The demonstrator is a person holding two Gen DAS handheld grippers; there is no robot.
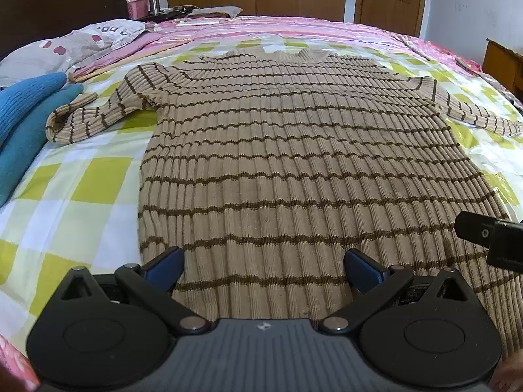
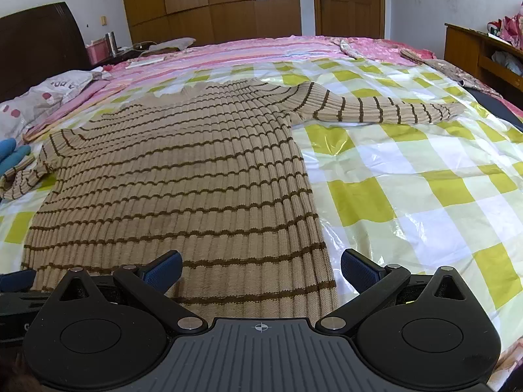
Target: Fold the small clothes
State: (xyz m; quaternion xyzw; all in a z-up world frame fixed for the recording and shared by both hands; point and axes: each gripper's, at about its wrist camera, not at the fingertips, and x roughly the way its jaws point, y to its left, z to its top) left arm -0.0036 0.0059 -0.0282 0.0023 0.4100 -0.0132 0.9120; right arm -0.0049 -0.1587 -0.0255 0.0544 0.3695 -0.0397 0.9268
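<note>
Left gripper (image 1: 263, 269) and right gripper (image 2: 261, 269) both spread wide and empty above the hem of the tan striped sweater (image 1: 294, 170), spread flat with sleeves outstretched on the green-checked plastic sheet (image 2: 408, 179), beside blue knitwear (image 1: 23, 121), before a pink bedspread (image 1: 294, 29).

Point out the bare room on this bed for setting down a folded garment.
Freest: the checked sheet right of the striped sweater, below its outstretched right sleeve. A narrower strip lies left of the sweater body, under the bent left sleeve. Crowded there: blue garment and pillow.
</note>
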